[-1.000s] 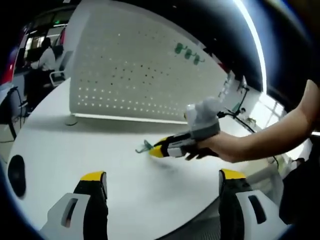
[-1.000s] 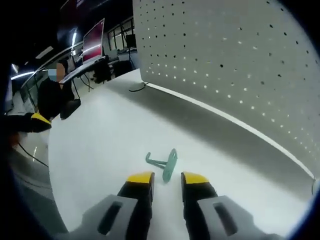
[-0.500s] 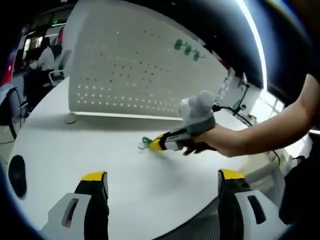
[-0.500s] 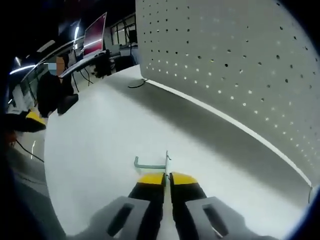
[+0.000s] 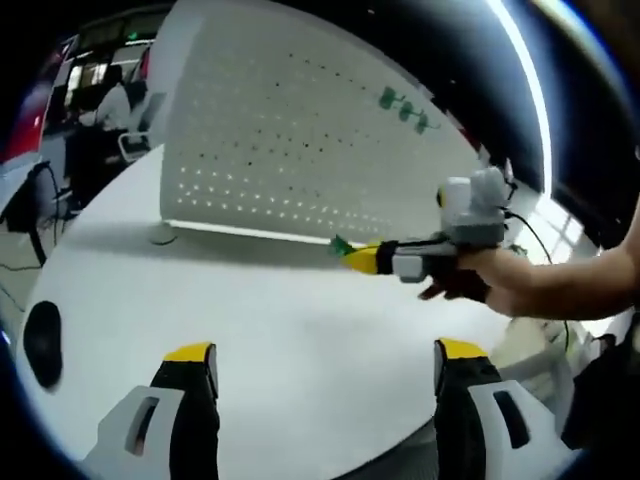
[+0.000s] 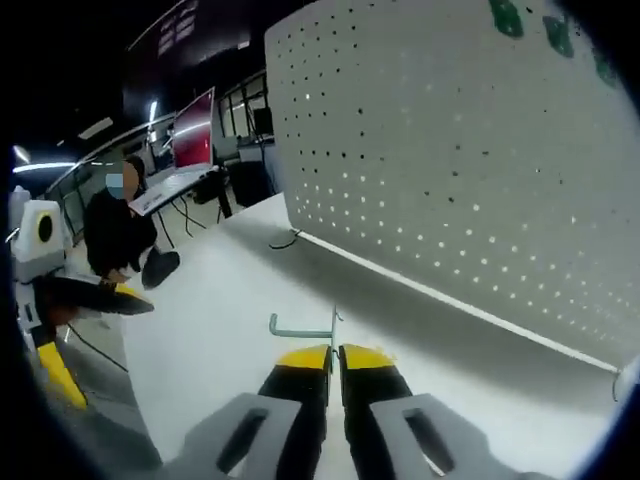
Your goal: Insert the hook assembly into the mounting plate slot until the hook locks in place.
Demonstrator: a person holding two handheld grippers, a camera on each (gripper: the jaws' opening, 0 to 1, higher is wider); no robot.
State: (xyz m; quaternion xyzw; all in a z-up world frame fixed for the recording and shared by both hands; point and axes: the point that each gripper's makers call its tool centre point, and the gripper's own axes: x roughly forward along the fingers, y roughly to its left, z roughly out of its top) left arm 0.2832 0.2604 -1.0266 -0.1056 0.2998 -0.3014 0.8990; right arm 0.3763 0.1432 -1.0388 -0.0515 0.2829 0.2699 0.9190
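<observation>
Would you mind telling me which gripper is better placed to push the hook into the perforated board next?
The right gripper, probably: it is shut on the green hook and held above the table facing the perforated board. The left gripper is open and holds nothing.

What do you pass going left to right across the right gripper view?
Left hand-held gripper → seated person → red monitor → hook held by the right hand-held gripper → pegboard.
</observation>
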